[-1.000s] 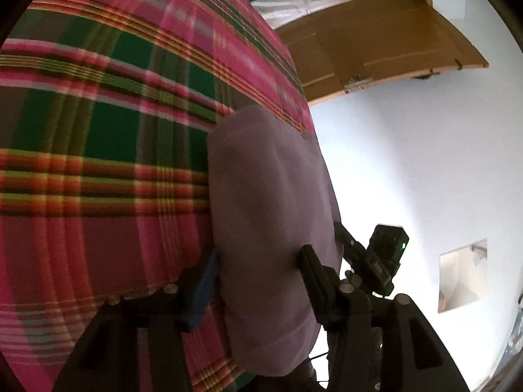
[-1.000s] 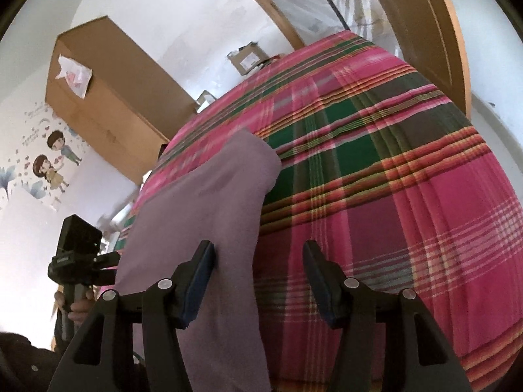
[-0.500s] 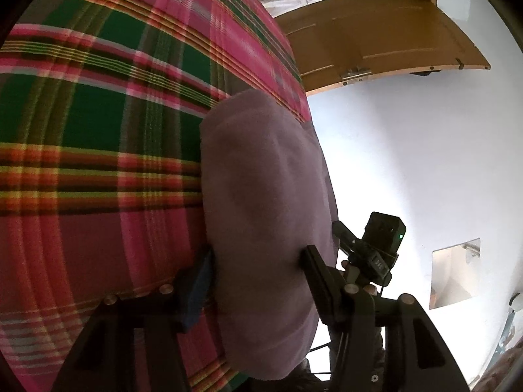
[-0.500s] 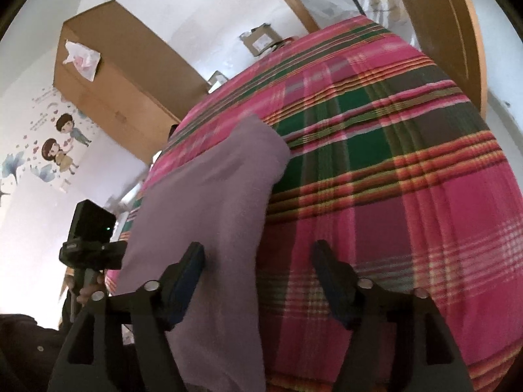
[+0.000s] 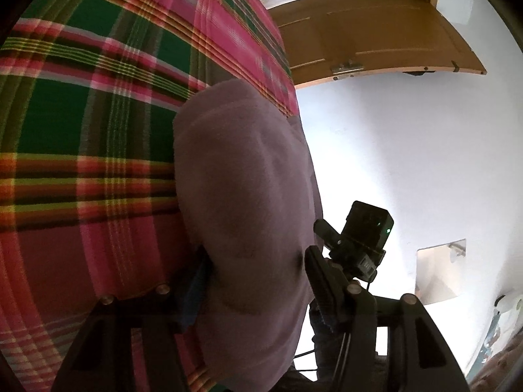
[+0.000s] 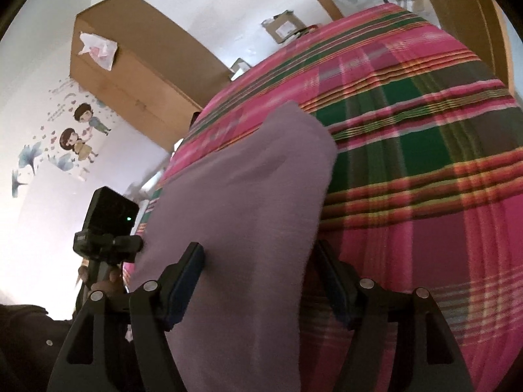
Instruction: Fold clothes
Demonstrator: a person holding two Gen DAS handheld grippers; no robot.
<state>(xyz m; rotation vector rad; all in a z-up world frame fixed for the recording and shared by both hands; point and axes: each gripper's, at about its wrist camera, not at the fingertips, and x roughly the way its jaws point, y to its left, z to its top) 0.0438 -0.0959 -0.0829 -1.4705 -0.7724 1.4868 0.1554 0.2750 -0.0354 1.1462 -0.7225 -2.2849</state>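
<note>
A mauve folded garment [image 5: 242, 202] lies on a plaid bedspread [image 5: 98, 130] at the bed's edge. The left hand-held gripper [image 5: 255, 281] has its two fingers on either side of the cloth's near end, while the right hand-held gripper [image 5: 356, 248] shows just beyond, before a white wall [image 5: 408, 150] and wooden door [image 5: 369, 29].

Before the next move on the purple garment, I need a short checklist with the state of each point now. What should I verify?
1. Purple garment lies on the plaid bedcover: ok.
2. Right gripper jaws wide, cloth between them, pads not pressing: ok.
3. Left gripper straddles the garment; whether its pads press the cloth: cannot tell.
4. Garment surface smooth, only shallow creases: ok.
5. Garment's near edge fully on the bed: cannot tell, it is hidden behind the grippers.
</note>
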